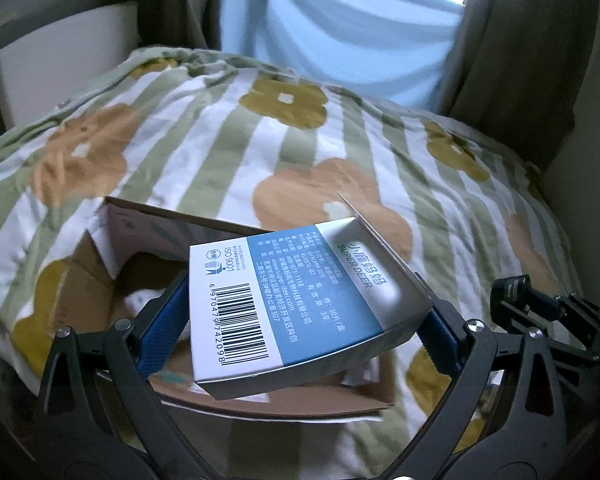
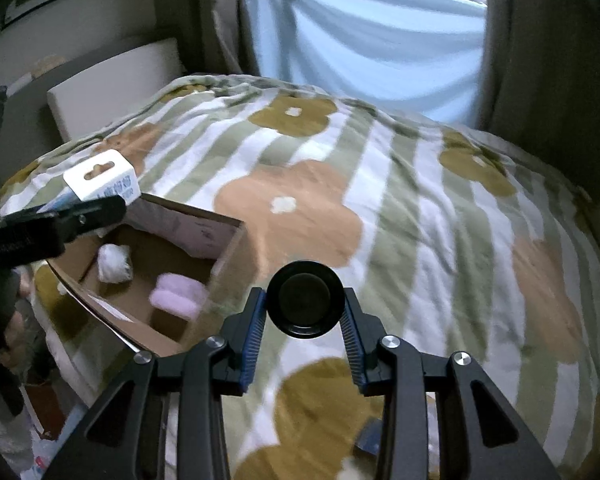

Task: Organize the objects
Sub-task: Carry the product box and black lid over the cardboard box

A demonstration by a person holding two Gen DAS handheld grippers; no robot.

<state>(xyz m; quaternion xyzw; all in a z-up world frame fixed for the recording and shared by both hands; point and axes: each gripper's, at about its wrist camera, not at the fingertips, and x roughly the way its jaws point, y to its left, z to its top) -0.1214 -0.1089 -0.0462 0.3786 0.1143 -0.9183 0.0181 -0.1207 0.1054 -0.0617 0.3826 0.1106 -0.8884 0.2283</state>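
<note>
My left gripper (image 1: 300,312) is shut on a blue and white carton (image 1: 300,304) with a barcode, held above an open cardboard box (image 1: 96,280) on the bed. The carton's white hang tab (image 2: 100,176) shows in the right wrist view, above the box's far left corner. My right gripper (image 2: 305,312) is shut on a round black jar (image 2: 305,300), held above the quilt just right of the cardboard box (image 2: 228,256). Inside the box lie a white wrapped packet (image 2: 114,264) and a pink pack (image 2: 178,294).
A floral green-striped quilt (image 2: 420,220) covers the bed. A white headboard cushion (image 2: 112,84) stands at the far left. Blue curtains (image 2: 372,48) hang behind the bed, with brown drapes either side. A small blue item (image 2: 370,438) lies on the quilt under my right gripper.
</note>
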